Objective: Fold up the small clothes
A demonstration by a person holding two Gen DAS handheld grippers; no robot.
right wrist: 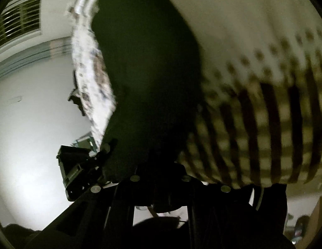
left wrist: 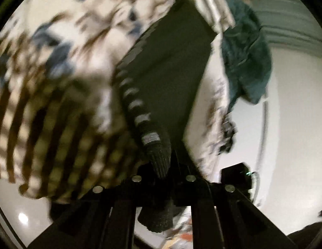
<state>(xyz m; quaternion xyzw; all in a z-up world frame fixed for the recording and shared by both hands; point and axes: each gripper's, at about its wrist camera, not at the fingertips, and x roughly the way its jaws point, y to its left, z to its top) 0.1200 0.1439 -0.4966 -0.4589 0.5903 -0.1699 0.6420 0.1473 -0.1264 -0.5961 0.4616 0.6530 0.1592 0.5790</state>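
Lifting looks like the step in hand: a dark garment [left wrist: 171, 66] with a striped knit edge hangs stretched between both claws above a patterned bed cover [left wrist: 63, 41]. On the left, the left claw [left wrist: 163, 172] is pinched tight on the ribbed striped edge, tilted downward. On the right, the right claw [right wrist: 161, 174] grips the same cloth's dark edge, likewise angled down. Next, I judge, comes laying it flat and smoothing it.

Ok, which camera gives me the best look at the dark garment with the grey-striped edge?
The left wrist view: the dark garment shows its grey-striped edge and ribbed end running into the left gripper. The right wrist view shows it only as a dark, blurred mass.
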